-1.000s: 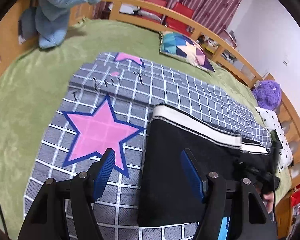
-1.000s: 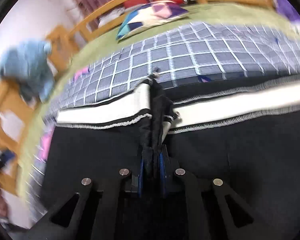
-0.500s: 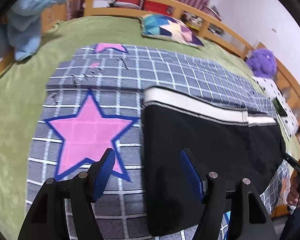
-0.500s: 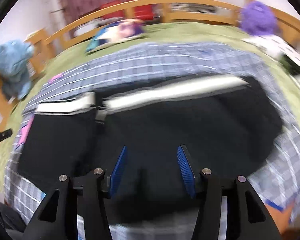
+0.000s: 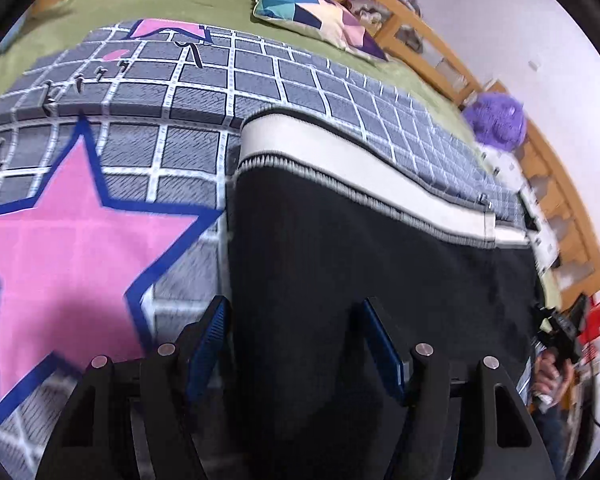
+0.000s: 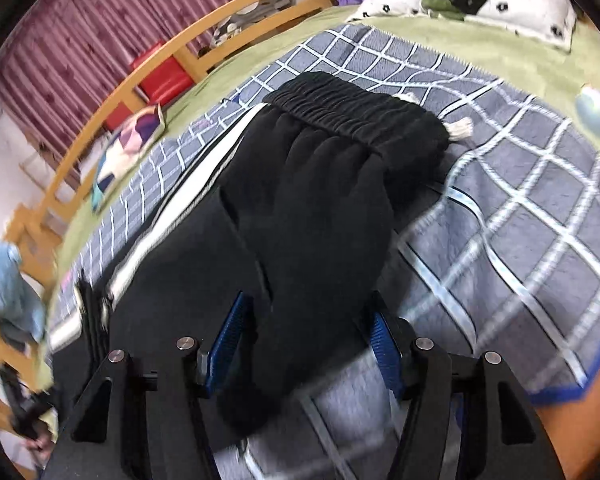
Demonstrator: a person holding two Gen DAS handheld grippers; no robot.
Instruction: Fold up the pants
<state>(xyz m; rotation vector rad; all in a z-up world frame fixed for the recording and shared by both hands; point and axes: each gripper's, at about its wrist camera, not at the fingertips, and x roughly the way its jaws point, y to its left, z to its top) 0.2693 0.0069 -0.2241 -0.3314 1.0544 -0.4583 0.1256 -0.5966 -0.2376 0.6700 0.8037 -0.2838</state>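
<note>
Black pants (image 5: 380,272) with a white side stripe (image 5: 352,168) lie folded on a grey checked blanket (image 5: 148,92). My left gripper (image 5: 296,340) is open, low over the pants' left edge, one finger over the blanket and one over the black cloth. In the right wrist view the pants (image 6: 324,200) lie with the gathered waistband (image 6: 352,116) at the far end and a white drawstring (image 6: 460,128) poking out. My right gripper (image 6: 308,344) is open over the near part of the pants, holding nothing.
The blanket has a pink star (image 5: 72,248) and lies on a green bedspread (image 5: 140,4) inside a wooden rail (image 6: 148,76). A patchwork pillow (image 5: 316,12), a purple plush toy (image 5: 496,120) and a spotted pillow (image 6: 472,4) lie along the edges. A blue garment (image 6: 0,292) hangs at left.
My right gripper was shut on the pants' hem a second ago; it has let go, opened and swung round toward the waistband end. My left gripper stayed open and moved lower and closer.
</note>
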